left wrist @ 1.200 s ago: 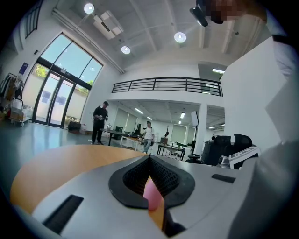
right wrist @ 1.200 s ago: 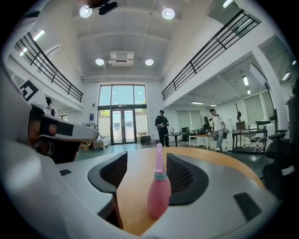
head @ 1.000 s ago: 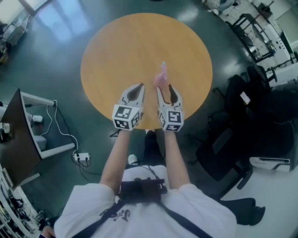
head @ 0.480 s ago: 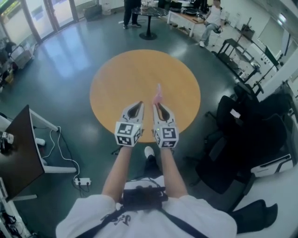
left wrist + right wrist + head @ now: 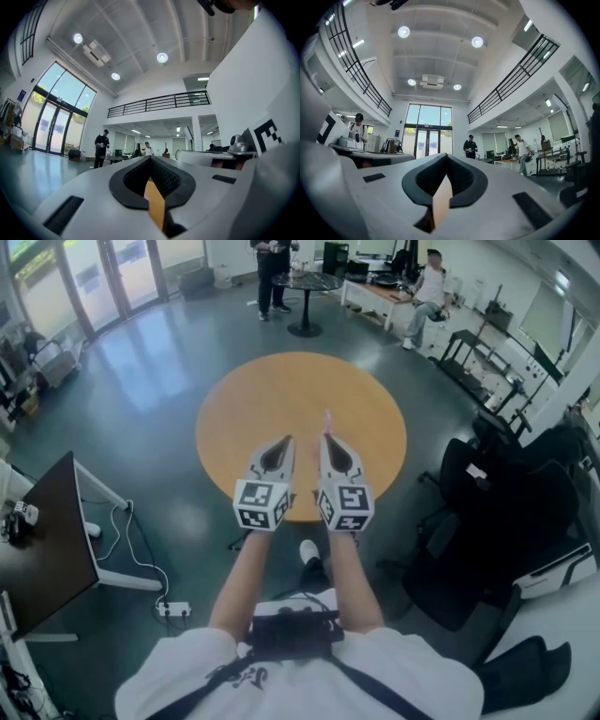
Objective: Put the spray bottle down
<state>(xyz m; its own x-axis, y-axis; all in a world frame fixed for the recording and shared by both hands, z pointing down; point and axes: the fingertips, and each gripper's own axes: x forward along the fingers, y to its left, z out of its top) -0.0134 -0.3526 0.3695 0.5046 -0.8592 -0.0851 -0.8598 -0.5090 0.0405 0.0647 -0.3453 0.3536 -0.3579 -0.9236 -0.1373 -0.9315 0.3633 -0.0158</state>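
Observation:
The pink spray bottle point(image 5: 326, 420) stands upright on the round wooden table point(image 5: 253, 399); only a thin sliver of it shows past my right gripper's tip. My right gripper point(image 5: 328, 438) is held above the table's near side, its jaws shut with nothing between them. My left gripper point(image 5: 286, 440) hangs beside it, also shut and empty. In the left gripper view the left gripper point(image 5: 150, 158) points level across the hall. The right gripper point(image 5: 446, 156) does the same in its own view, and neither view shows the bottle.
Black chairs point(image 5: 469, 512) crowd the floor to the right of the table. A dark desk point(image 5: 47, 540) stands at the left, with a cable and power strip point(image 5: 173, 608) on the floor. People stand and sit by a far table point(image 5: 305, 279).
My right gripper's jaws, open around the bottle a second ago, have closed empty. Both grippers have risen and drawn back from the bottle, which stays on the table.

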